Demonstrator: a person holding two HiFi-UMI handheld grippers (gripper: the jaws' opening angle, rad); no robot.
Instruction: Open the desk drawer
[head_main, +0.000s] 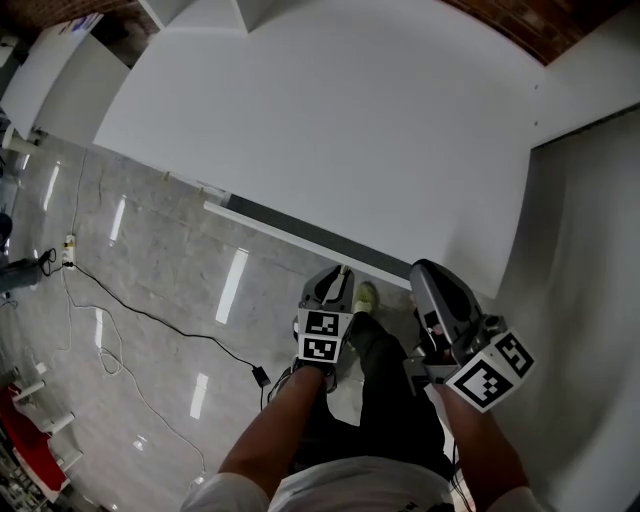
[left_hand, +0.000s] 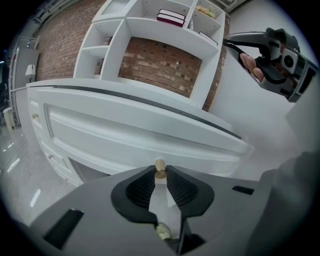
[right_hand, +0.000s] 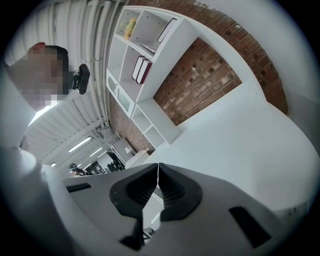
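Left tool (left_hand: 160, 170) pinches brass knob (left_hand: 160, 164) on white drawer (left_hand: 125, 134).

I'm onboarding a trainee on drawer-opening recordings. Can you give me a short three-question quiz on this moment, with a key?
1. Multiple choice: what sits between the left gripper's jaws?
A) a book
B) the drawer's small brass knob
C) nothing

2. True or false: the right gripper is holding a red book.

3. Fill in: the wall behind the white shelf unit is made of ____.

Key:
1. B. The jaw tips close on the knob.
2. False. Its jaws are shut with nothing between them.
3. Brick.
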